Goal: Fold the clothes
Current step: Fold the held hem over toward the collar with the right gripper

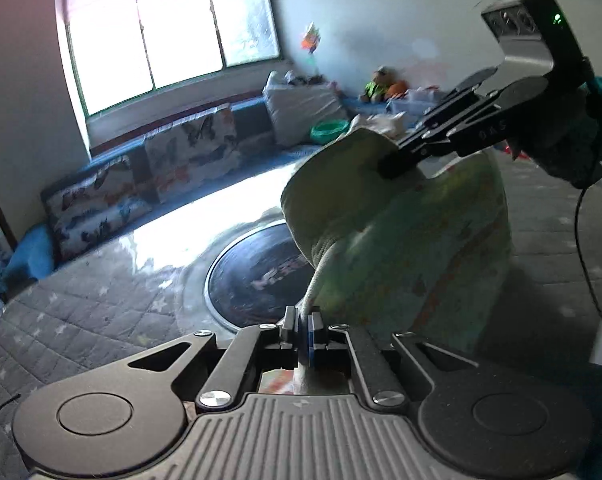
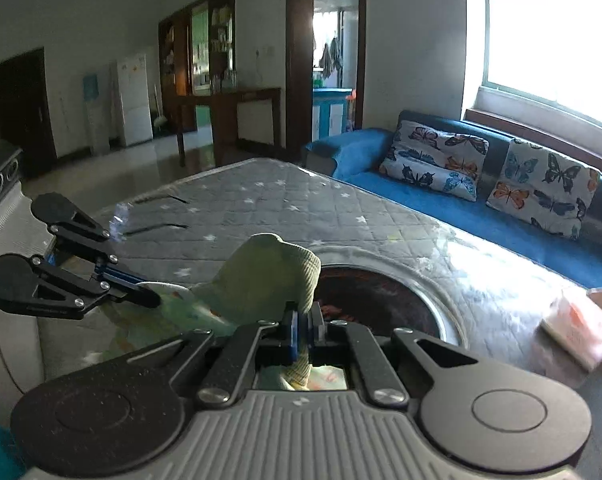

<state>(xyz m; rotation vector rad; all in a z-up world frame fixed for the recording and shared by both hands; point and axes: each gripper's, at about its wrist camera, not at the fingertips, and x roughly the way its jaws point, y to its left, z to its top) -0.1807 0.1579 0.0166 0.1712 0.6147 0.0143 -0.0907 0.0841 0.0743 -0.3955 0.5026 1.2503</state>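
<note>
A pale green garment (image 1: 401,240) with a small print and a ribbed hem hangs in the air between both grippers, above the grey quilted table cover (image 1: 81,320). My left gripper (image 1: 304,330) is shut on its ribbed edge. My right gripper (image 1: 397,164) comes in from the upper right and is shut on the garment's top edge. In the right wrist view my right gripper (image 2: 303,328) pinches the ribbed hem of the garment (image 2: 269,272), and my left gripper (image 2: 149,298) grips the printed cloth at the left.
A round dark inset (image 1: 257,276) sits in the table under the garment. A blue sofa (image 2: 441,200) with butterfly cushions (image 2: 541,188) runs along the window side. A pinkish bundle (image 2: 577,324) lies at the table's right. Toys and a green bowl (image 1: 329,128) lie far back.
</note>
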